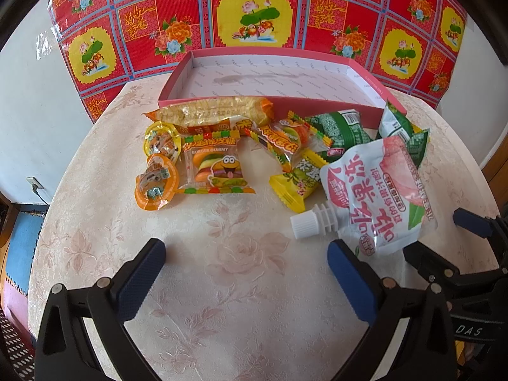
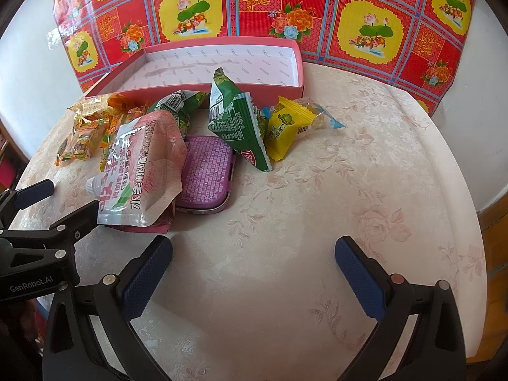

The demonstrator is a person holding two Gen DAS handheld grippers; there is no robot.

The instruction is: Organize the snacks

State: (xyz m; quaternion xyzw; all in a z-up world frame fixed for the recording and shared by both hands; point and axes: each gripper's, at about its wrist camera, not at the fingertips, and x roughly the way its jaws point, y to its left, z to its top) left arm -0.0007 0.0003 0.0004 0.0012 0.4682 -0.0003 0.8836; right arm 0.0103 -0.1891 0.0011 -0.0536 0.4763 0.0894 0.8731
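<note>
A pile of snacks lies on the round table in front of an empty pink box point(image 1: 177, 85) point(image 2: 270, 93). It holds a burger gummy pack point(image 1: 216, 168), two orange jelly cups point(image 1: 155, 181), a long yellow packet point(image 1: 209, 112), green packets point(image 1: 343, 127) point(image 2: 236, 127), yellow candies point(image 1: 297, 181) point(image 2: 285, 125), a peach spout pouch point(image 1: 374, 197) point(image 2: 143, 171) and a purple case point(image 2: 208, 174). My left gripper point(image 1: 246, 270) is open and empty, short of the pile. My right gripper point(image 2: 254, 270) is open and empty over bare cloth, right of the pouch.
The table point(image 1: 241, 285) has a pale floral cloth and a rounded edge at the right point(image 2: 457, 190). A red and yellow patterned sheet point(image 1: 254, 16) hangs on the wall behind the box. Each gripper shows at the edge of the other's view.
</note>
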